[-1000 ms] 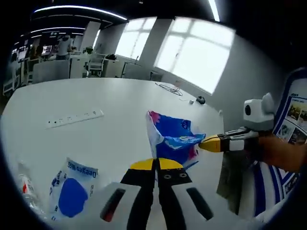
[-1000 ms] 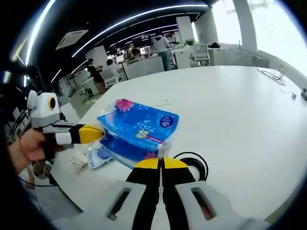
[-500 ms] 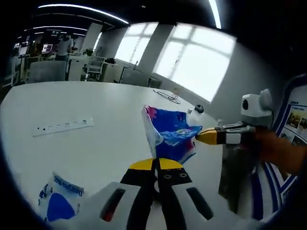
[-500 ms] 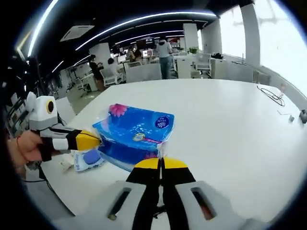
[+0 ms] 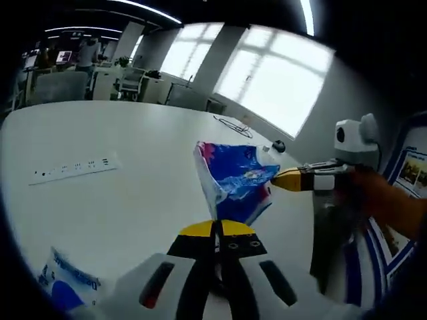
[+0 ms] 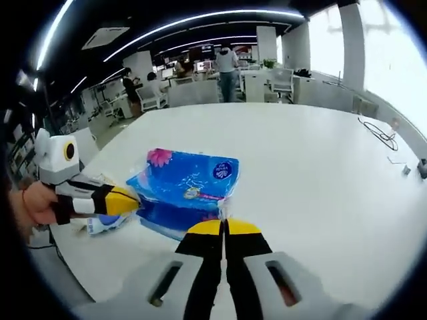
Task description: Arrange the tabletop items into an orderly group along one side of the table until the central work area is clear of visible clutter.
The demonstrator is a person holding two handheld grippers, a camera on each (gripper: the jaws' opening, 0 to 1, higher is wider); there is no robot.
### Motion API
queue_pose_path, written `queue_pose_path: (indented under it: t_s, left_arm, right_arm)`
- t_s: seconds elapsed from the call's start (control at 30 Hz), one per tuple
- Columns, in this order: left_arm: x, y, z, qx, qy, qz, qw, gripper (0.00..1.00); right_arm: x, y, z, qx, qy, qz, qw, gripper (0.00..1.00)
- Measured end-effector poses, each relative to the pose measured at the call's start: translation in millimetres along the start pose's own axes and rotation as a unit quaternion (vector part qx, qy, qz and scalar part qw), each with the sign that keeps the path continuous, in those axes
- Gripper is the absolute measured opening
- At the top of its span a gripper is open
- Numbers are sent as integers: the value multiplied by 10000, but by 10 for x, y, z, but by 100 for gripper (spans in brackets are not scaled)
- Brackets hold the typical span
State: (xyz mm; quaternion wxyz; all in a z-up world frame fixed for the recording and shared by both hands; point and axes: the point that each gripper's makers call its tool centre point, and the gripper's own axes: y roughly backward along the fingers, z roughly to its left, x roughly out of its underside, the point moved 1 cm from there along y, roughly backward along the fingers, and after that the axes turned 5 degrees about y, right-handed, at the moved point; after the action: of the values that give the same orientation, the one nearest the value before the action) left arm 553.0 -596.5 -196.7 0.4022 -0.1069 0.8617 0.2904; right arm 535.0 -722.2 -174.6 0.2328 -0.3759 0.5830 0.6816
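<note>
Tissue packs: one blue plastic-wrapped tissue pack [image 5: 235, 181] [image 6: 183, 191], lifted above the white table [image 5: 120, 193] [image 6: 313, 173].
Left gripper [image 5: 217, 230] [image 6: 130, 197]: jaws clenched on the wrapper at the pack's end.
Right gripper [image 6: 225, 229] [image 5: 280, 179]: jaws pinched on the opposite edge.
Other items: one white power strip [image 5: 72, 167], one blue-and-white pouch [image 5: 63, 288] by the near edge.

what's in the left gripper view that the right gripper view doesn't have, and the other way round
Left gripper view: a white power strip on the table, a white and blue packet at the lower left, and a poster at the right.

Right gripper view: people standing in the open office behind, and a cable at the table's far right.

Both: the blue tissue pack, pinched at opposite ends by the left gripper and the right gripper, both shut on it.
</note>
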Motion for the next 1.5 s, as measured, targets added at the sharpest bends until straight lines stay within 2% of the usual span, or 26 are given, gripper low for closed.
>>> queue_pose_path:
  t_s: [0.27,0.67,0.93,1.5]
  left_arm:
    - [229,-374,191,-29,290,381,9988,0]
    - [489,-726,404,-96,733,757,9944,0]
    - [664,-840,474,-135,911,1003,9907,0]
    - [812,-901,509,-168,1064,1192,9870,0]
  right_arm:
    - [227,-321,-224,-6,-141,330,9994,0]
    - [539,-717,-440,-23,-331,731,9968,0]
    - [705,-895,-507,-52,-492,992,9938,0]
    - [907,-992,-537,-54,-555,1299,9900,0]
